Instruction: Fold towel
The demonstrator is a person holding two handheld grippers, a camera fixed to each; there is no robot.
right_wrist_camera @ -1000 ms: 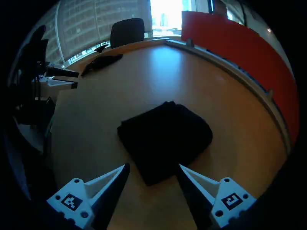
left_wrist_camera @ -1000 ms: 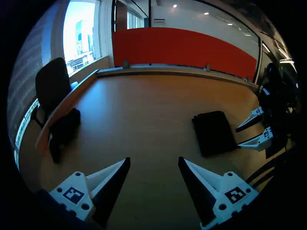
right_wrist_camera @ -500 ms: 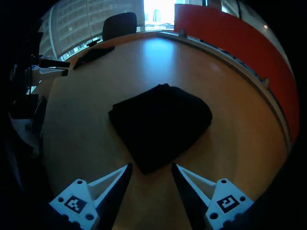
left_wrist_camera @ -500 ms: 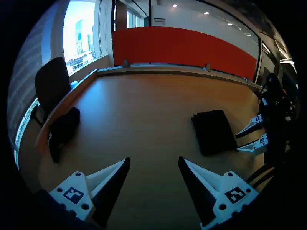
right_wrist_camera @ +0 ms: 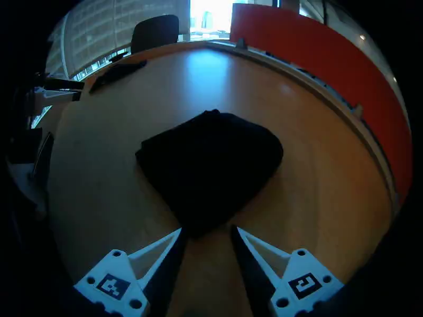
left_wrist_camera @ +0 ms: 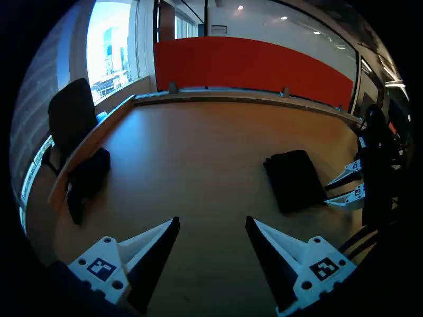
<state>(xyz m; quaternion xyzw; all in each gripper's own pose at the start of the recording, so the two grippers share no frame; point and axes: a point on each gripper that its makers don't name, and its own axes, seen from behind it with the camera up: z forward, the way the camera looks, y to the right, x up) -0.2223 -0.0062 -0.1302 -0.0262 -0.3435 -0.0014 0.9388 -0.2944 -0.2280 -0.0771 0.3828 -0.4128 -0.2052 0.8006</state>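
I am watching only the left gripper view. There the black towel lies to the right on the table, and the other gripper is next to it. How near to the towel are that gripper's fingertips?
Observer: Very near. In the right gripper view, the nearest corner of the black towel lies just in the gap between the tips of the right gripper.
Operator: Do its two fingers already press on that corner?
Observer: No. The jaws stand open, and a bit of bare table shows between the corner and one finger, so the towel is not yet gripped.
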